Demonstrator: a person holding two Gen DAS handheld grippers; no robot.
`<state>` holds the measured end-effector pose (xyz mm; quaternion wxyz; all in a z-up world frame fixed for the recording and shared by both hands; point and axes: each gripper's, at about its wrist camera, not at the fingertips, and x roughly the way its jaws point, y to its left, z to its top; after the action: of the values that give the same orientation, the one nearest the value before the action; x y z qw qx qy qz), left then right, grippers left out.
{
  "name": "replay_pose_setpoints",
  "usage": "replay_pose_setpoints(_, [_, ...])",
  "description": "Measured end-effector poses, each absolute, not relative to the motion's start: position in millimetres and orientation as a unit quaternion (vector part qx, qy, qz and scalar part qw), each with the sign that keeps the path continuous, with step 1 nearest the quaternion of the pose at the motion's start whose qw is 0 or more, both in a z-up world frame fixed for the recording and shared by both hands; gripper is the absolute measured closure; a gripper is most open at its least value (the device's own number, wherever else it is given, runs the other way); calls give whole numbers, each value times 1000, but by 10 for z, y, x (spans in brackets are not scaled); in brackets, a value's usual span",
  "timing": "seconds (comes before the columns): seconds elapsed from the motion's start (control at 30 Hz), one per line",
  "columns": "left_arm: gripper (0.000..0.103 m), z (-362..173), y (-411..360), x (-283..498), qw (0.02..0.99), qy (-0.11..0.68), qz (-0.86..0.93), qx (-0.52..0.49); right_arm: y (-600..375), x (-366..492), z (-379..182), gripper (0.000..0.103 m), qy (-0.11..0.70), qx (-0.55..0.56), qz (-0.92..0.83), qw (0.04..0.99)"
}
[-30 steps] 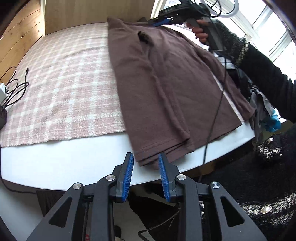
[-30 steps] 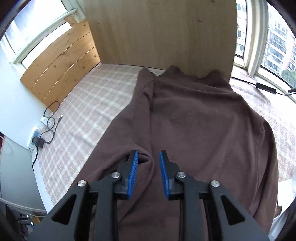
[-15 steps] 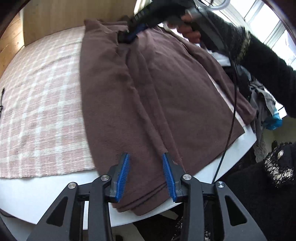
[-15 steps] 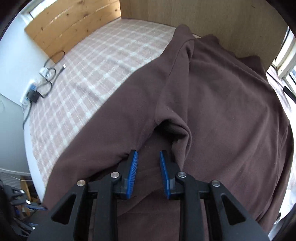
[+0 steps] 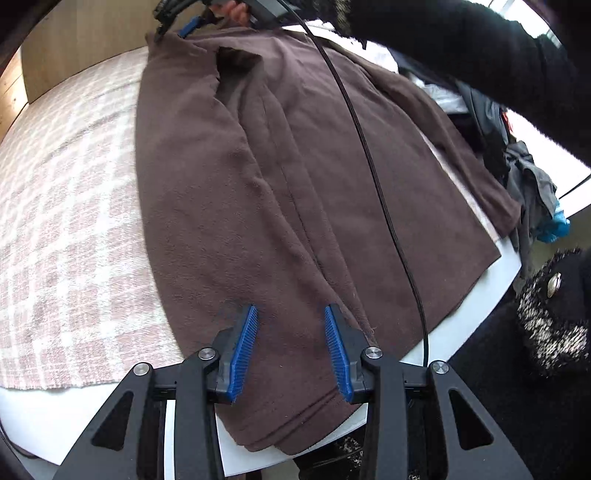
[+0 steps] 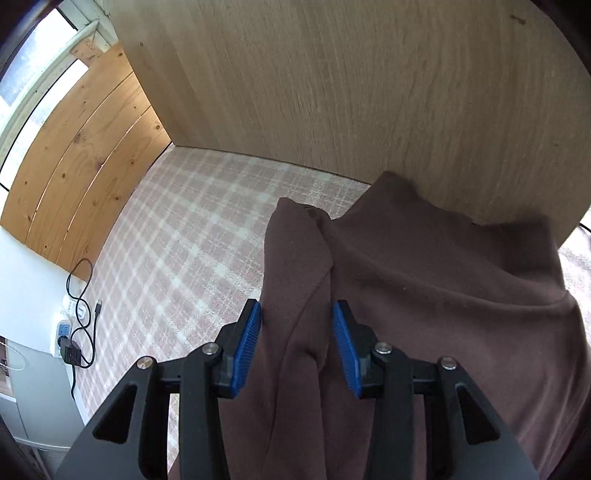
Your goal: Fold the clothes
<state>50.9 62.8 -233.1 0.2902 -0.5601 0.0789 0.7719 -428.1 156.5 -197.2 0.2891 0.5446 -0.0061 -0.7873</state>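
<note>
A brown sweater [image 5: 280, 192] lies lengthwise on a pink plaid cloth [image 5: 66, 206], its left side folded over the body, its hem hanging over the white table's near edge. My left gripper [image 5: 290, 350] is open, just above the sweater near the hem. My right gripper [image 6: 295, 347] is open at the far end, its jaws on either side of a raised fold of the sweater [image 6: 424, 295] near the collar. The right gripper also shows at the top of the left wrist view [image 5: 188, 26], held by a hand.
A wooden panel [image 6: 369, 92] stands right behind the sweater's collar end. A pile of other clothes [image 5: 524, 184] lies at the table's right edge. A power strip with cables [image 6: 70, 332] sits on the left. A black cable [image 5: 369, 166] hangs across the sweater.
My left gripper has moved forward from beyond the table edge to over the sweater's hem. My right gripper has opened wider and moved toward the collar end; the sweater's left side now lies folded over.
</note>
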Motion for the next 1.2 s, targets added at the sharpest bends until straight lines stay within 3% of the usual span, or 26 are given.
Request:
replay_pose_setpoints(0.03, [57,-2355,661,547,295,90,770,-558,1548,-4274,-1991,93,6,543,-788,290])
replay_pose_setpoints(0.13, [53,-2385,697,634,305,106,762,-561,1568,-4292,-2102,94,46,545,-794,266])
replay_pose_setpoints(0.23, [56,-2268,413,569,270,34,766,-583,1590,-4256,-2061,90,68,538,-801,253])
replay_pose_setpoints(0.3, [53,-2187,182,533,224,3,789,-572,1582,-4182,-1904,71,76,518,-816,245])
replay_pose_setpoints(0.33, [47,-2201,103,498,203,-9,793,-574,1576,-4138,-1815,65,78,506,-823,246])
replay_pose_setpoints(0.37, [42,-2221,29,461,183,-20,796,-576,1543,-4102,-1770,51,84,503,-821,256])
replay_pose_setpoints(0.4, [41,-2277,-7,416,170,-27,793,-585,1507,-4066,-1728,46,89,501,-818,267])
replay_pose_setpoints(0.53, [41,-2443,52,374,162,-9,781,-603,1292,-4005,-1878,46,154,520,-799,260])
replay_pose_setpoints(0.63, [49,-2457,206,423,173,34,780,-601,1307,-3922,-2015,46,170,530,-790,259])
replay_pose_setpoints(0.77, [49,-2273,160,518,144,45,800,-581,1545,-3650,-1776,46,147,496,-814,264])
replay_pose_setpoints(0.87, [47,-2121,287,630,192,20,804,-563,1825,-3403,-1608,47,89,498,-808,302])
replay_pose_setpoints(1.0, [42,-2153,703,788,259,63,788,-555,2004,-3224,-1650,48,79,517,-794,310])
replay_pose_setpoints(1.2, [44,-2391,955,752,261,85,773,-572,2147,-3155,-1872,48,82,537,-786,296])
